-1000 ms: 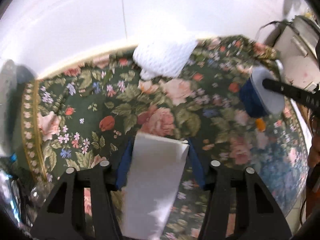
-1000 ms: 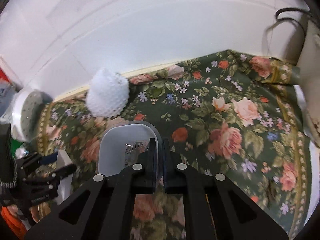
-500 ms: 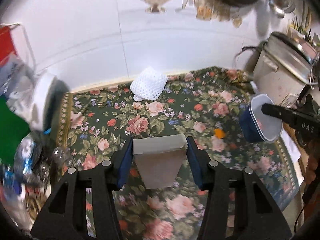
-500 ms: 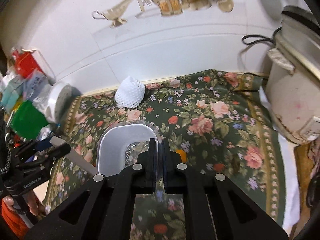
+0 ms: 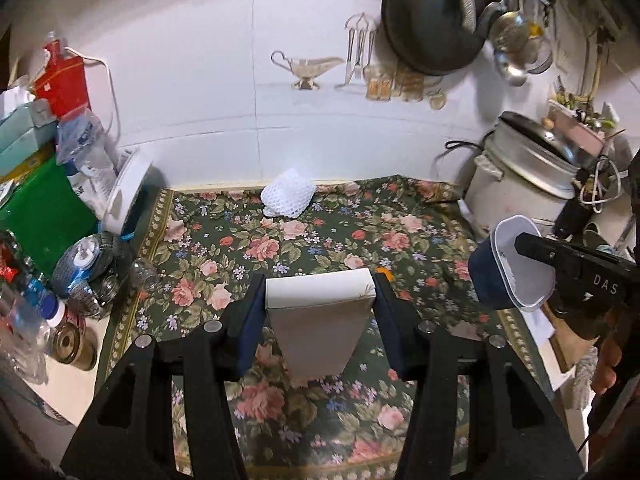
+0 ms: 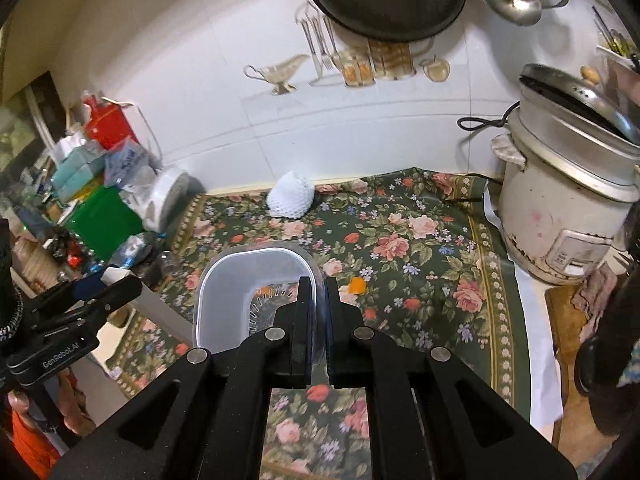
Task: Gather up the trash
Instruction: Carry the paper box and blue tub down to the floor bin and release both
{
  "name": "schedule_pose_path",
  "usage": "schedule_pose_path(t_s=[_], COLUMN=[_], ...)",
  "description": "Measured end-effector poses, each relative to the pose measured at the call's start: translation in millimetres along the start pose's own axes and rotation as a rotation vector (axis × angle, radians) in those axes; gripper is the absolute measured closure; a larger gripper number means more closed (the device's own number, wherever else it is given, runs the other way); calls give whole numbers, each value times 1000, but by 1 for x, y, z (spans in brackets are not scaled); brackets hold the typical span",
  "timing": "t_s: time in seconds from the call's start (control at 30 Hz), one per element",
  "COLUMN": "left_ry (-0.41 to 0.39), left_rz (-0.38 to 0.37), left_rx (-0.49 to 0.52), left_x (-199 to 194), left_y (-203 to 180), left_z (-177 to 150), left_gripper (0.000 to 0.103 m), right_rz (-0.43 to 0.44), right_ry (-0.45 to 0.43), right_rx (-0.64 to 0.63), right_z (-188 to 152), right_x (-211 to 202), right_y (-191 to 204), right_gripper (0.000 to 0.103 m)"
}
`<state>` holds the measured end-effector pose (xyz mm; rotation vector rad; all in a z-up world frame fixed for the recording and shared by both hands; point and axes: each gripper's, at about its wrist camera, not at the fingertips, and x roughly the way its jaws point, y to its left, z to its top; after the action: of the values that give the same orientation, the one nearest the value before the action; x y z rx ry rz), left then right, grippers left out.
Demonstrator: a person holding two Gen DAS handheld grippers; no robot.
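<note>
Gripping a white paper box [image 5: 320,320] between its blue pads, the left gripper [image 5: 320,312] is holding the box in the air above the floral cloth [image 5: 360,240] that is covering the tabletop [image 6: 536,320]. Its fingers are standing partly apart, pressed against the two sides of the box, which is tapering downward below the pads.

The right gripper [image 6: 318,304] is pinching one wall of a clear plastic container [image 6: 240,292], its fingers drawn together on the thin rim. The container is hanging clear of the cloth, its open mouth facing the right wrist camera, and in the left wrist view it is appearing at the right edge [image 5: 516,264] with a dark blue outer side. A hand [image 5: 604,364] is showing below that gripper's handle.

Lying on the cloth near the back wall, a white foam net [image 6: 290,196] is sitting apart from both grippers. A small orange scrap [image 6: 357,285] is lying on the cloth just beside the held container in the right wrist view; whether they are touching cannot be told.

A rice cooker [image 6: 560,208] is standing at the right end of the tabletop, and bottles and packets [image 5: 60,208] are crowding the left end. A dark pan [image 5: 432,20] is hanging on the tiled wall.
</note>
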<state>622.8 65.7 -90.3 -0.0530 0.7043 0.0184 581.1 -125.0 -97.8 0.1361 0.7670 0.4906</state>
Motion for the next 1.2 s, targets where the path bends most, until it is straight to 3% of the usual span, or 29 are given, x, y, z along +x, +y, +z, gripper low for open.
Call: schedule_pose_path(t_s=[0.27, 0.53, 0.8, 1.2], left_ry=[-58, -54, 41, 203], left_rz=[-63, -49, -66, -129], left_rx=[-40, -12, 18, 8], left_x=[-56, -114, -144, -127], left_y=[18, 45, 62, 55], left_z=[-26, -78, -149, -224], left_gripper=[52, 52, 52, 52], right_rz=[-21, -31, -27, -115], right_ry=[-52, -55, -12, 117], right_rx=[9, 46, 87, 121], right_z=[-31, -83, -146, -205], right_x=[-45, -73, -84, -81], right_y=[34, 85, 131, 146], right_gripper=[98, 98, 98, 98])
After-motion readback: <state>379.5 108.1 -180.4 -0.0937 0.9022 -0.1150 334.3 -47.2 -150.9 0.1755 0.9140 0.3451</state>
